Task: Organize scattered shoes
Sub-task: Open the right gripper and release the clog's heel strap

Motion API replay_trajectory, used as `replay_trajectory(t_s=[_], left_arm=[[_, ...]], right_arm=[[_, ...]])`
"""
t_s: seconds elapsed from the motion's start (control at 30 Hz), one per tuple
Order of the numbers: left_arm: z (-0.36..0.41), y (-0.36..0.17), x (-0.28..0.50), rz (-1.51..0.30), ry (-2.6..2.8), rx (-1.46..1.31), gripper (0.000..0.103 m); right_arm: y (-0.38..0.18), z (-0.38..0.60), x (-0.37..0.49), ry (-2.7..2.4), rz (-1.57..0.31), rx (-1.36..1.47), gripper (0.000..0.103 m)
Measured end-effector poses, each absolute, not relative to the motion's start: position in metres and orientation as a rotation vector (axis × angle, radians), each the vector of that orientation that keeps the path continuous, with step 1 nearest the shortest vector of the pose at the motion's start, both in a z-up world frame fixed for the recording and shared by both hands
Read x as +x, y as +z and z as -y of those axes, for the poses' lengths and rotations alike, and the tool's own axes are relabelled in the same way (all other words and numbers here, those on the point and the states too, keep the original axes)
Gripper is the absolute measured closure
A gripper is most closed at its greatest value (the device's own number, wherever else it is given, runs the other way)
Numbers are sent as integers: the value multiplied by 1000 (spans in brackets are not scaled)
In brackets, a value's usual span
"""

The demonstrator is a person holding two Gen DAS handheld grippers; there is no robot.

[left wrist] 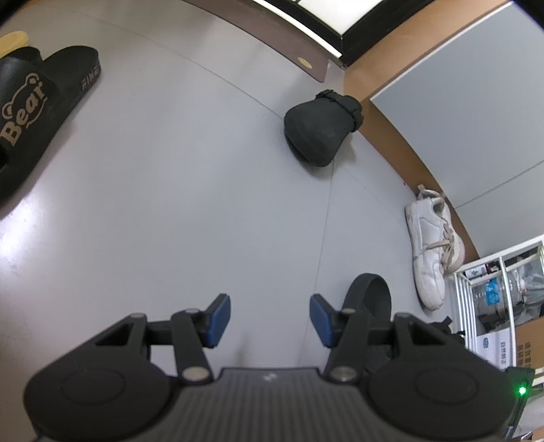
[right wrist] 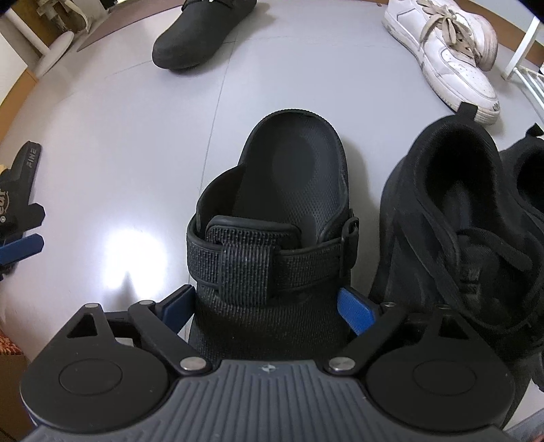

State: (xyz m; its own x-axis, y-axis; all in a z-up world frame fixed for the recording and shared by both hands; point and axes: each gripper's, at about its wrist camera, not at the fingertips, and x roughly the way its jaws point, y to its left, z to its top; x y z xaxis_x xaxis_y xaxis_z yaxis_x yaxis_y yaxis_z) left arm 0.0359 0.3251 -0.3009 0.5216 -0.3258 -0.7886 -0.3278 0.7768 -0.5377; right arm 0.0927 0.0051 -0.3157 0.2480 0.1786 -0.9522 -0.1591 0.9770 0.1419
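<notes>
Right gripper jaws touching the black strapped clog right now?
Cannot tell. In the right wrist view the right gripper straddles the black strapped clog; both blue pads sit flush against its sides, no gap visible, no squeeze either.

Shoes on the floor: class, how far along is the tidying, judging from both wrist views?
Done: two black sneakers sit side by side, and a strap clog stands next to them. In hand: nothing is gripped. The right gripper straddles that clog with jaws open, and the left gripper is open over bare floor. Left: the other clog, the white sneaker and the Bear slide lie apart.
</notes>
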Motion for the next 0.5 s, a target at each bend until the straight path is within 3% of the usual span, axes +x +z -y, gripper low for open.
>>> replay_trajectory(t_s=[0.5], left_arm=[[-324,-297,36,-1041,10,-712,49]], right_arm=[[-321,0,87,212,-1310,62,10]])
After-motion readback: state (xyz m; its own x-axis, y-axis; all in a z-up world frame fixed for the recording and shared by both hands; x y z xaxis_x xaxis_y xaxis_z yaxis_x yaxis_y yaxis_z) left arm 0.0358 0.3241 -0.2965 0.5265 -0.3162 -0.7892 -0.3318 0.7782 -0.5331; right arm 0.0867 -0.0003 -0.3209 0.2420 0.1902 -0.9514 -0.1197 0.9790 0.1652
